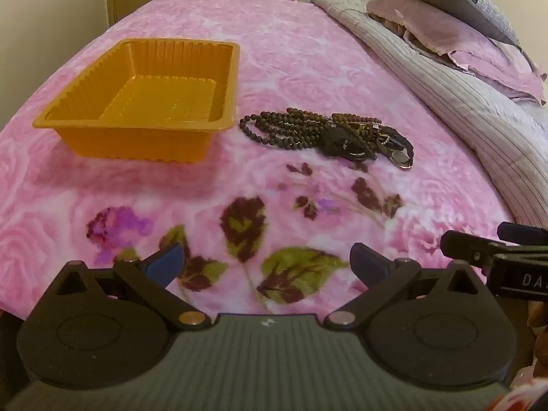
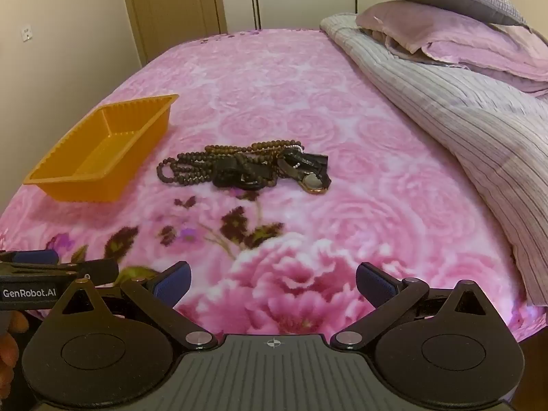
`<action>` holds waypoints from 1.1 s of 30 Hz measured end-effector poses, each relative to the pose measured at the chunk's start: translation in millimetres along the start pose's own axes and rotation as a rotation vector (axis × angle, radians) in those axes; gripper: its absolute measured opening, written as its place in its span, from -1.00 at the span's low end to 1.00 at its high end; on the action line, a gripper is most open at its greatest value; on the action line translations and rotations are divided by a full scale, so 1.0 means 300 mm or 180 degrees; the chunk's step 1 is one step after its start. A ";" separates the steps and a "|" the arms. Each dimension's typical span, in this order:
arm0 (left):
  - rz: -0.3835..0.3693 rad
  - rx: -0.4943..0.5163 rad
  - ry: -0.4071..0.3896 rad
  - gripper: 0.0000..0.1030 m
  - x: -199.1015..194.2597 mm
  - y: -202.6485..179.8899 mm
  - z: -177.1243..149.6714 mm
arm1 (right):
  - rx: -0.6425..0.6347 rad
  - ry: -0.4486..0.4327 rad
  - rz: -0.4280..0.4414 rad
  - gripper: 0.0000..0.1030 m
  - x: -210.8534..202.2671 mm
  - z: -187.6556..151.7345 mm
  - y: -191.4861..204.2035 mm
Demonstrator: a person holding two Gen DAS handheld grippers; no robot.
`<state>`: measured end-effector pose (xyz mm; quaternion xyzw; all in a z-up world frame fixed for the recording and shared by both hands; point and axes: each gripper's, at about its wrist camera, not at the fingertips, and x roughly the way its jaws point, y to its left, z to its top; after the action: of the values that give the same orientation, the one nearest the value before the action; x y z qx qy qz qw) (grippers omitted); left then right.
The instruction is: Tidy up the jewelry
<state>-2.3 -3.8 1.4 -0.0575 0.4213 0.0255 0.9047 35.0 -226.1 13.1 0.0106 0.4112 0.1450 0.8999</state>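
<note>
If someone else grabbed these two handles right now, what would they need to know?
Left tool: open, holding nothing, above the blanket.
Right tool: open, holding nothing.
Orange tray: on the pink blanket, nothing in it.
Jewelry: one tangled heap of bead strings and a watch, just right of the tray.
Done: nothing moved yet.
Left: probably lift each piece into the tray.
</note>
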 end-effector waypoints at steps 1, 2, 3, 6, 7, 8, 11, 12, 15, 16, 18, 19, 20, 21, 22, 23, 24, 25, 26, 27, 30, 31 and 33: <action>-0.0008 0.0006 -0.0009 0.99 -0.004 -0.007 -0.002 | 0.0000 0.0000 0.0001 0.98 0.000 0.001 0.000; -0.0027 -0.0034 0.0030 0.99 0.002 -0.006 0.001 | -0.0006 -0.0005 -0.0008 0.98 -0.001 0.001 0.001; -0.0020 -0.0025 0.0021 0.99 0.000 -0.013 0.000 | -0.0011 -0.0001 -0.0011 0.98 0.000 0.001 0.001; 0.0002 -0.0009 -0.0010 0.99 -0.010 -0.039 -0.005 | -0.0025 0.0003 -0.0022 0.98 -0.001 0.004 0.003; -0.0013 -0.0037 -0.0005 0.99 -0.007 -0.032 -0.004 | -0.0030 0.0006 -0.0022 0.98 -0.001 0.004 0.004; -0.0036 -0.0082 0.0012 0.99 0.001 -0.012 -0.001 | -0.0011 -0.0017 0.0003 0.98 -0.008 0.009 0.007; -0.0057 -0.0096 0.0025 0.98 0.002 -0.009 0.005 | -0.0034 -0.0015 -0.0008 0.98 -0.007 0.014 0.013; -0.0058 -0.0092 0.0024 0.98 0.001 -0.013 0.004 | -0.0034 -0.0018 -0.0008 0.98 -0.009 0.014 0.013; -0.0085 -0.0089 0.0032 0.98 0.003 -0.004 0.011 | -0.0031 -0.0025 0.0001 0.98 -0.003 0.006 0.006; -0.0101 -0.0088 0.0031 0.98 0.002 0.006 0.014 | -0.0032 -0.0026 0.0002 0.98 -0.003 0.005 0.005; -0.0108 -0.0084 0.0031 0.98 0.001 0.005 0.015 | -0.0024 -0.0020 -0.0007 0.98 -0.002 0.006 0.002; -0.0108 -0.0082 0.0030 0.98 0.002 0.005 0.014 | -0.0019 -0.0015 -0.0009 0.98 0.000 0.006 0.001; -0.0105 -0.0084 0.0027 0.98 0.002 0.005 0.014 | -0.0019 -0.0013 -0.0009 0.98 0.000 0.006 0.001; -0.0108 -0.0084 0.0026 0.98 0.002 0.005 0.015 | -0.0020 -0.0012 -0.0010 0.98 0.000 0.007 0.001; -0.0114 -0.0081 0.0027 0.98 0.002 0.005 0.014 | -0.0020 -0.0010 -0.0010 0.98 0.000 0.008 0.001; -0.0116 -0.0081 0.0027 0.98 0.002 0.005 0.014 | -0.0016 -0.0012 -0.0008 0.98 0.000 0.007 0.000; -0.0118 -0.0080 0.0028 0.98 0.003 0.005 0.014 | -0.0016 -0.0013 -0.0009 0.98 0.001 0.007 0.001; -0.0112 -0.0081 0.0027 0.98 0.002 0.003 0.014 | -0.0018 -0.0013 -0.0010 0.98 0.001 0.007 0.001; -0.0108 -0.0080 0.0026 0.98 0.002 0.003 0.014 | -0.0014 -0.0013 -0.0008 0.98 0.001 0.007 0.001; -0.0108 -0.0079 0.0025 0.98 0.002 0.003 0.014 | -0.0010 -0.0013 -0.0008 0.98 -0.001 0.006 0.000; -0.0109 -0.0084 0.0025 0.98 0.002 0.004 0.015 | -0.0011 -0.0007 -0.0015 0.98 0.000 0.006 -0.002; -0.0114 -0.0077 0.0028 0.98 0.002 0.004 0.015 | -0.0008 -0.0008 -0.0013 0.98 0.000 0.006 -0.002; -0.0110 -0.0079 0.0030 0.98 0.003 0.004 0.016 | -0.0011 -0.0008 -0.0013 0.98 0.000 0.005 -0.001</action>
<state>1.6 -2.0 3.7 -0.0762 0.4241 0.0148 0.9023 36.2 -226.4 14.1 0.0085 0.4098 0.1439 0.9007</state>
